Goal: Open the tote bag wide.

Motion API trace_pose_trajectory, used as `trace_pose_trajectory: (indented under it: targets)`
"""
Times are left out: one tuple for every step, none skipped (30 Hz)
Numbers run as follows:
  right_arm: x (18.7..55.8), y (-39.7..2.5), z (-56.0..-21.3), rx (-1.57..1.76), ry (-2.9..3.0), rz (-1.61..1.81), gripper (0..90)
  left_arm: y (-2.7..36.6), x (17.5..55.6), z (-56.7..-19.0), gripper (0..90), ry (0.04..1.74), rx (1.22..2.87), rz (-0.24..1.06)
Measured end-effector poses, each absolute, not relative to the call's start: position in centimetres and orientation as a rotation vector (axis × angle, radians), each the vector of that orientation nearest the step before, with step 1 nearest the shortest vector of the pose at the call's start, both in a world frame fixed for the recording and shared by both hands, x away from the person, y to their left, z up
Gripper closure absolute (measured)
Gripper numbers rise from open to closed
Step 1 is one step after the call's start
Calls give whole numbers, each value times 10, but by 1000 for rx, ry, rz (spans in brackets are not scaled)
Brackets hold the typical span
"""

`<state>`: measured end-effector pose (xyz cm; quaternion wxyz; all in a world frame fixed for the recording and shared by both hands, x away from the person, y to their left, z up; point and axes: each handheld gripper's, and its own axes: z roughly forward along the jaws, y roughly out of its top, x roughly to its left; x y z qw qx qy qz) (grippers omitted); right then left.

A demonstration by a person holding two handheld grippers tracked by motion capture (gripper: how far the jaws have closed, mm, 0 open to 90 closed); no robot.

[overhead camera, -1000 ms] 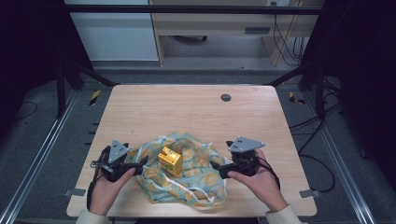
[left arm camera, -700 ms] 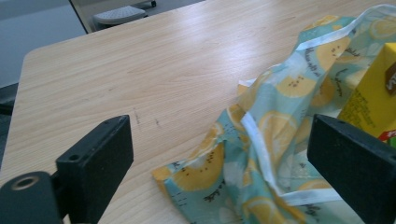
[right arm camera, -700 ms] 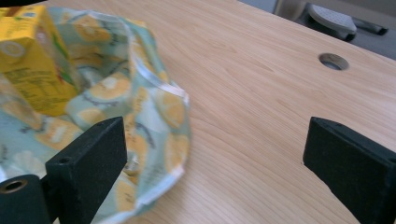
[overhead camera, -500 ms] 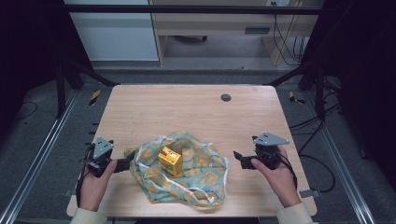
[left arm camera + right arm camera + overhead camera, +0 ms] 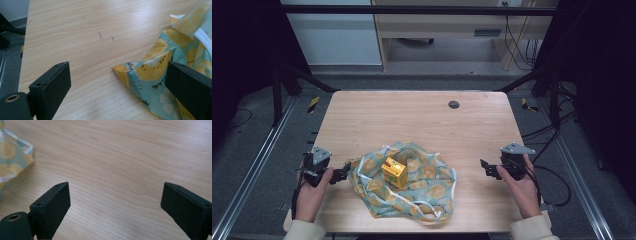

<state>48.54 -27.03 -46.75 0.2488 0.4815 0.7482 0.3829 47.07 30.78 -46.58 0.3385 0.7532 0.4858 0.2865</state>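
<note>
High view: table [image 5: 412, 120] evenly lit from overhead, surroundings at 3 and 9 o'clock nearly black. Picture soft, low detail, slightly grainy. Soft short shadows under the cloth [image 5: 412, 185]. Left gripper view: bright, broad sheen on the wood toward 12 o'clock; jaws at 5 and 7 o'clock blurred, cloth print fairly sharp. Right gripper view: even light, mild glare at 12 o'clock, cloth edge at 9 o'clock out of focus, near jaws soft.
</note>
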Motion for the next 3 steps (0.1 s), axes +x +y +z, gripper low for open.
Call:
trace_pose_trajectory:
  targets:
    - [486,-273,-468,1325,2027,1038,93,307,470,-466,64,1262,1965,749]
    - [486,-275,-468,1337,2011,1040,94,307,470,-466,64,1258,1971,747]
    - [486,-276,-468,1352,2001,1048,95,306,470,-466,65,1258,1973,746]
